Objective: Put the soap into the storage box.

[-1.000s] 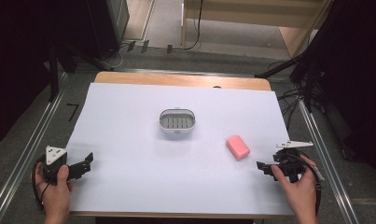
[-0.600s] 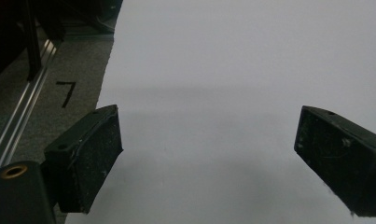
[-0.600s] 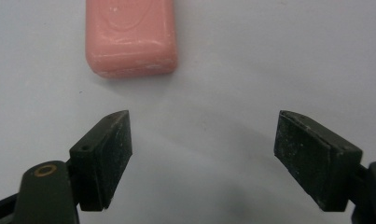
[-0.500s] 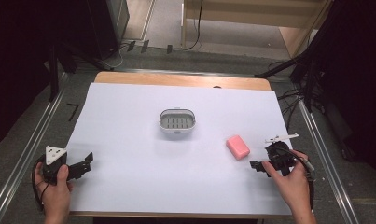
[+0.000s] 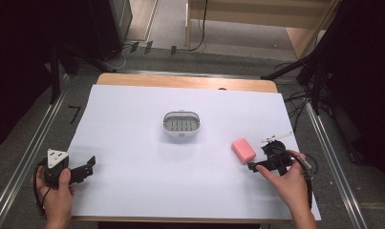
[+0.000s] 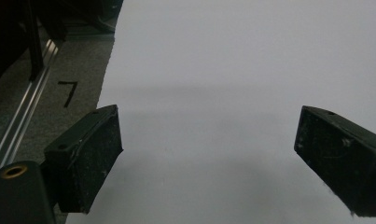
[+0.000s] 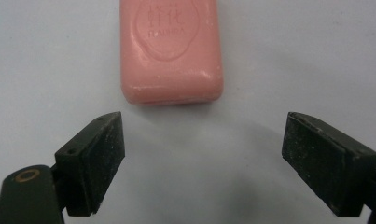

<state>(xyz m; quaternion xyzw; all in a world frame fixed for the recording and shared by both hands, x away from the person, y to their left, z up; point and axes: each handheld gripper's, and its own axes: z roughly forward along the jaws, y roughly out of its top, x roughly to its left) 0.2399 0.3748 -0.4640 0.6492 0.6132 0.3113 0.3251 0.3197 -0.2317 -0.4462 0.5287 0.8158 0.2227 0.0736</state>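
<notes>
So the only real writing we can find is on the pink soap bar point(image 7: 170, 49): in the right gripper view there's an oval stamp pressed into its top face with some characters and a line of letters under them, but it's too soft for us to read, so no brand from us. The other mark is a black "7" point(image 6: 68, 92) on the grey floor beside the table's left edge; we can spot it in the high view too point(image 5: 74, 113).

Soap-wise, from above the bar point(image 5: 243, 150) lies flat on the white table cover point(image 5: 133, 186), toward the right side, nearer the person than the small grey slotted soap dish point(image 5: 181, 124) sitting around the middle. The dish and the bar are well apart.

The right gripper point(image 5: 258, 164) is held low just beside the soap, on its near-right side, pointing at it. In its own view point(image 7: 202, 161) the jaws are spread wide with nothing between them, and the bar's near short edge sits just ahead of the tips, a bit left of centre. Not touching as far as we can see.

The left gripper point(image 5: 88, 167) is down at the near-left corner of the table, well away from both soap and dish. Its own view point(image 6: 209, 158) shows the jaws wide apart too, just bare white cover between them.
</notes>
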